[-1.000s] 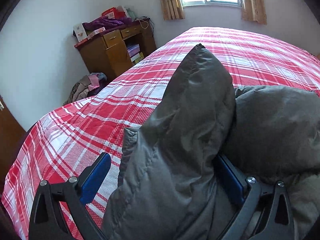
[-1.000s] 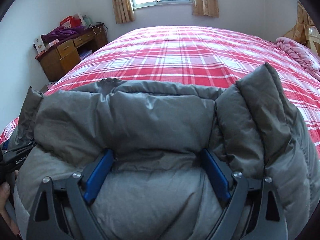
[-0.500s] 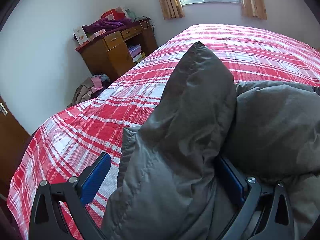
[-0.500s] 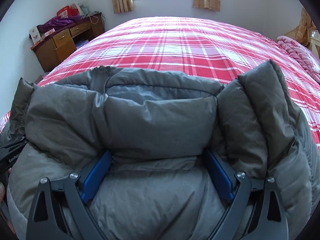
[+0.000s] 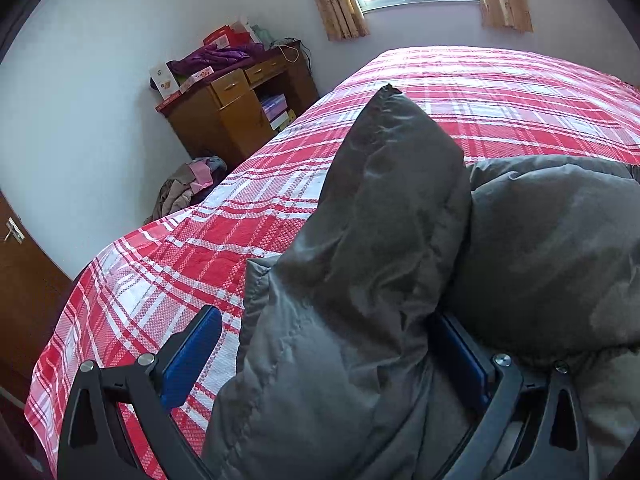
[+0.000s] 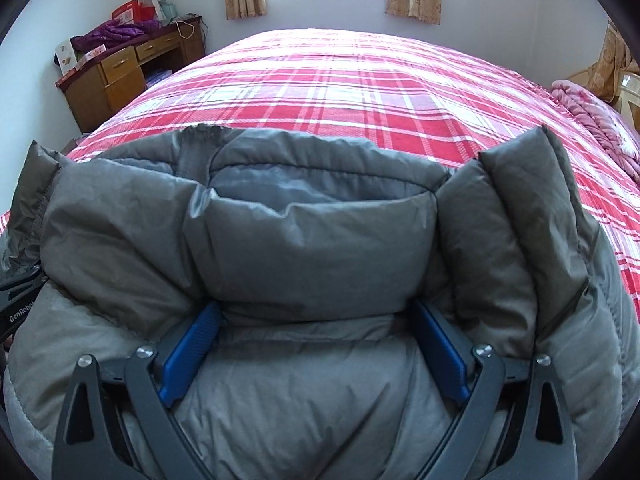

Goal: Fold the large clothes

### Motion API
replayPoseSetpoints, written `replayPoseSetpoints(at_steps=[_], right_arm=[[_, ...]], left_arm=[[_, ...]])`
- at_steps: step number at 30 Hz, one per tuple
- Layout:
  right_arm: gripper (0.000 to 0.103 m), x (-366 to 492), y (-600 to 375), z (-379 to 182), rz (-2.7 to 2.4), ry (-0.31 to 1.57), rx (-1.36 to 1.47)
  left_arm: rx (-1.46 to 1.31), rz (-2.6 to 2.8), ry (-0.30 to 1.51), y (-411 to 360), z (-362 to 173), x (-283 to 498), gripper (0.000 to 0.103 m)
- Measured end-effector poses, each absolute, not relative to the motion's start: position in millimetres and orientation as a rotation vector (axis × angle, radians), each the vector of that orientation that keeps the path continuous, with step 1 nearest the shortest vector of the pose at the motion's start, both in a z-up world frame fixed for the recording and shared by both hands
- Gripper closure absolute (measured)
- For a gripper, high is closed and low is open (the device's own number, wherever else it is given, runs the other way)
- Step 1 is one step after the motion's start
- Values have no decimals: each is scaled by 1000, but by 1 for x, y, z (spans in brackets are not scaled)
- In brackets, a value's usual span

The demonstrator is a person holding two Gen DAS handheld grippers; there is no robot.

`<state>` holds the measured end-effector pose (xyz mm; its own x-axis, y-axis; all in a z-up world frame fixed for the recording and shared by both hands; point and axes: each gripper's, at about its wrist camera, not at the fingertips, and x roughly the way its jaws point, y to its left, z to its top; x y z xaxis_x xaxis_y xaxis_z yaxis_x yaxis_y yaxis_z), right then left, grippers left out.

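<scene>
A puffy grey quilted down jacket (image 6: 320,248) is bunched over the near end of a bed covered in a red-and-white plaid sheet (image 6: 360,92). The left claw (image 5: 332,360) is spread wide, a raised fold draped between its blue pads (only the right pad touches fabric). The right claw (image 6: 316,348) is also held wide, padding filling its gap

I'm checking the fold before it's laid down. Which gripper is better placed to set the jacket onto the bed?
Probably the right gripper: a thick bunch of the jacket fills the gap between its fingers. The left gripper has only a corner, clear of its left finger.
</scene>
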<state>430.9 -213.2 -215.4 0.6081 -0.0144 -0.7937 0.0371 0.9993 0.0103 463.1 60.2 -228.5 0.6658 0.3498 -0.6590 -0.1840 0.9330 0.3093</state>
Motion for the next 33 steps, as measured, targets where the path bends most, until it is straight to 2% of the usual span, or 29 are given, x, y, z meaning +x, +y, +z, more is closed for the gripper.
replayPoseSetpoints(at_steps=[14,17,22,28,33], right_arm=[[6,432,-207,-213,-51,938,-28],[8,424,-207,-196,-65,958,-12],[8,379,-187,-156,-28,838,34],[8,360,-155,-195,-84,839,-118],[5,363,-155,-212,-94,849,-136]], left_arm=[[237,299,816,61,-223,463,1],[136,280,847,68,-202,449,1],[71,207,746,68,-170,400,1],[210,235,745,35,-208,391,1],[172,256,714,41,-215,392,1]])
